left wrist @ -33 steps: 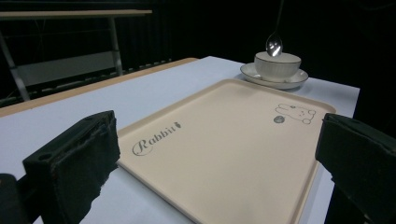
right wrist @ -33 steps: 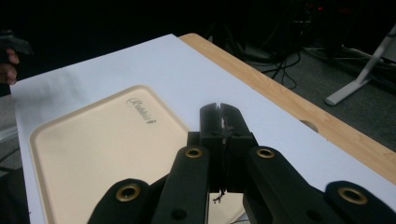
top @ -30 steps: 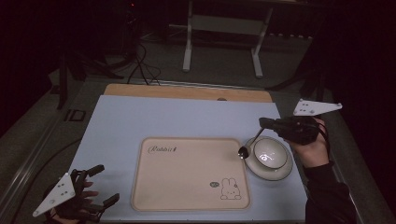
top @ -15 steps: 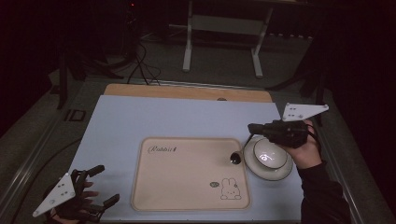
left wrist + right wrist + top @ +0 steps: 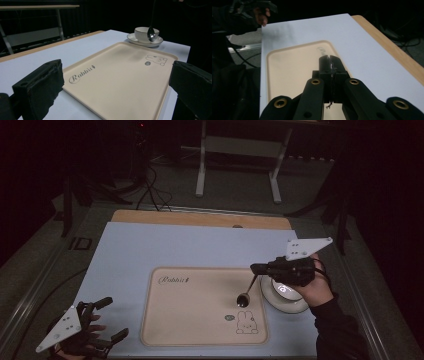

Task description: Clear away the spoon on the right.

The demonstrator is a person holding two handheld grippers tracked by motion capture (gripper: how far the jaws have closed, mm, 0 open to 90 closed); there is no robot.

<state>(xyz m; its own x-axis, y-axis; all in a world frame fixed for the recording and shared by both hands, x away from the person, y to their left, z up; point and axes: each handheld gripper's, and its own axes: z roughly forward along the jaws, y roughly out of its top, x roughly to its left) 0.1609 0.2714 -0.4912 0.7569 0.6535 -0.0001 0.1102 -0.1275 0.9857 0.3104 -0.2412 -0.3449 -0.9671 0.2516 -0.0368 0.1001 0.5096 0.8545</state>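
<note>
Dim light falls from above onto the pale surface [image 5: 200,247], while the room behind sinks into near black. The left gripper view is soft, its near fingers [image 5: 40,87] blurred; a faint glint sits on the spoon [image 5: 151,33] there

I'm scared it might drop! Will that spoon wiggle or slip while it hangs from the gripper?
The spoon looks like stiff, shiny metal, so it probably won't bend. It hangs bowl-down from the right gripper, pinched high on its thin handle, so it may swing or slip a little. If dropped, it would likely land on the tray unharmed.
</note>
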